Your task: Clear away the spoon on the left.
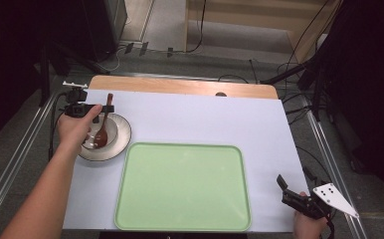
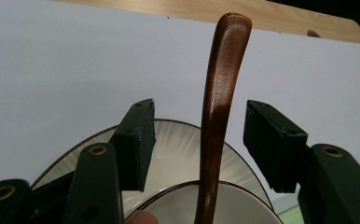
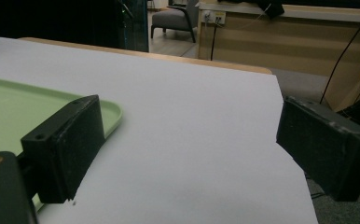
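Note:
A brown wooden spoon (image 1: 102, 130) rests in a small white bowl (image 2: 243, 207) that sits on a dark-rimmed white plate (image 1: 123, 137) at the table's left. My left gripper (image 1: 103, 111) is open over the plate. In the left gripper view the spoon (image 2: 220, 88) handle rises between the jaws of the left gripper (image 2: 199, 114), with a gap on each side, and the plate (image 2: 178, 149) lies beneath. My right gripper (image 1: 285, 191) hovers open near the front right corner. In its own view the right gripper (image 3: 187, 140) has nothing between its wide-apart jaws.
A large light green tray (image 1: 182, 186) lies bare at the front middle, and its corner (image 3: 10, 107) appears in the right gripper view. A white sheet (image 1: 205, 119) covers the wooden table. Cables and dark stands surround the table.

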The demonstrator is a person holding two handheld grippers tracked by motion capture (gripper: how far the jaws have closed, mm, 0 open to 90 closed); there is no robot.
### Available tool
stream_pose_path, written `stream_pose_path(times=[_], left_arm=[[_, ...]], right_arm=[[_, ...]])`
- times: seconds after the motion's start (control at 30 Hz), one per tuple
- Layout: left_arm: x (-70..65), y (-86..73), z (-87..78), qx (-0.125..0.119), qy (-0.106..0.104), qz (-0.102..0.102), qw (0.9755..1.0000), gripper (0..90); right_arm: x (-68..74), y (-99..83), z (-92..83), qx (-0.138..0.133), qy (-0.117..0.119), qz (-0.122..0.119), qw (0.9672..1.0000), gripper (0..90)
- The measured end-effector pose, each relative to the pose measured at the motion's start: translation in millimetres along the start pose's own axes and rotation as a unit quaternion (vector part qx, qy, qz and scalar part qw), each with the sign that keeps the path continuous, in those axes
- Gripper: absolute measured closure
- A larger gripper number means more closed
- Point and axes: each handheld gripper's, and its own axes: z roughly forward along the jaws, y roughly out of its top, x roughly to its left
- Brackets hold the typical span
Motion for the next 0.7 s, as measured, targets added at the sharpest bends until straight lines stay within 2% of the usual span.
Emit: stream_pose_path(times=[0.17, 0.3, 0.43, 0.6, 0.7], left_arm=[[-0.7, -1.0, 2.4, 0.012, -0.023, -0.003, 0.9997, 52.1], [-0.6, -1.7, 4.3, 0.031, -0.027, -0.004, 0.9992, 55.8], [2.4, -1.9, 4.5, 0.042, -0.026, -0.017, 0.9986, 59.3], [3.3, -1.4, 2.3, 0.044, -0.038, -0.023, 0.9981, 64.9], [1.9, -1.7, 2.2, 0.046, -0.038, -0.013, 0.9981, 72.7]], right_arm=[[0.1, 0.1, -0.1, -0.001, -0.001, -0.001, 1.0, 8.2], [0.3, 0.0, 0.2, 0.0, 0.0, -0.002, 1.0, 8.2], [0.0, -0.1, 0.3, 0.0, 0.0, -0.001, 1.0, 8.2], [0.3, -0.2, 0.5, 0.0, 0.0, -0.002, 1.0, 8.2], [0.3, 0.0, 0.1, -0.001, -0.001, -0.002, 1.0, 8.2]])
